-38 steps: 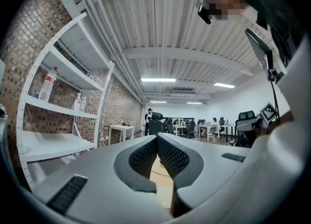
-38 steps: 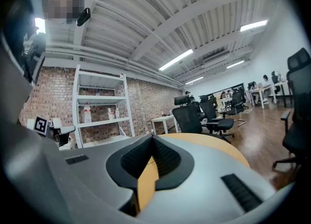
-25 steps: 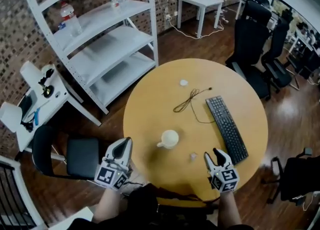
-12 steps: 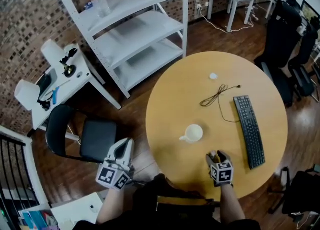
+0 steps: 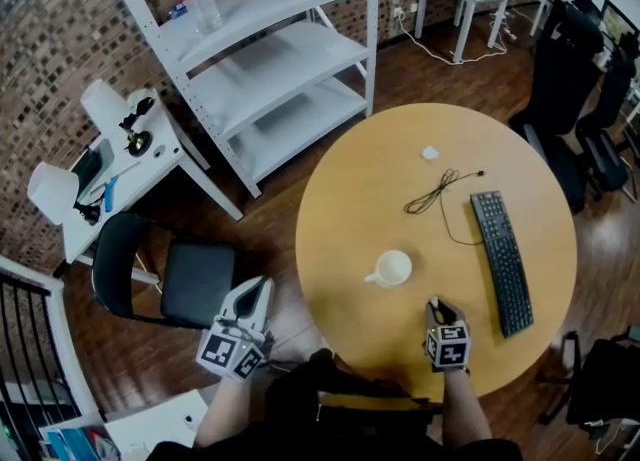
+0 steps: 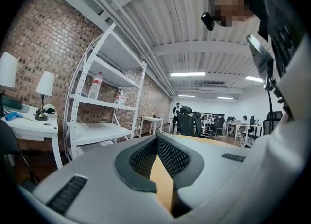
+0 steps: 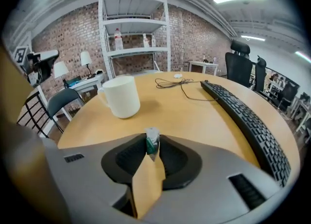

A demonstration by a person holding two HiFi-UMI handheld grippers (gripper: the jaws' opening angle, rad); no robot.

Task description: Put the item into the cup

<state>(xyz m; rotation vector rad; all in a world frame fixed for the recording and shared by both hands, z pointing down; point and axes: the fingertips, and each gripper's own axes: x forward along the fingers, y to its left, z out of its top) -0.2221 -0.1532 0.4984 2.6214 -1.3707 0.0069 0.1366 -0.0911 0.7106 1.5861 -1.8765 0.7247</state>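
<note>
A white mug (image 5: 390, 268) stands on the round wooden table (image 5: 400, 179), its handle to the left; in the right gripper view the mug (image 7: 121, 96) is ahead and left of the jaws. My right gripper (image 5: 436, 306) rests low near the table's front edge, right of and nearer than the mug. Its jaws are closing, and a small green and silver wrapped item (image 7: 152, 139) is pinched upright between the tips of the right gripper (image 7: 152, 151). The head view hides the item. My left gripper (image 5: 252, 296) hangs off the table's left side, and in its own view the left gripper (image 6: 156, 143) has nothing between its touching tips.
A black keyboard (image 5: 500, 261) lies at the table's right, a thin black cable (image 5: 440, 189) and a small white object (image 5: 430, 153) further back. A black chair (image 5: 190, 279) stands beside my left gripper, and a white shelf unit (image 5: 270, 59) behind it.
The right gripper has moved left over the small item near the table's front and its jaws have come together around it. The head view has shifted. The left gripper has hardly moved.
</note>
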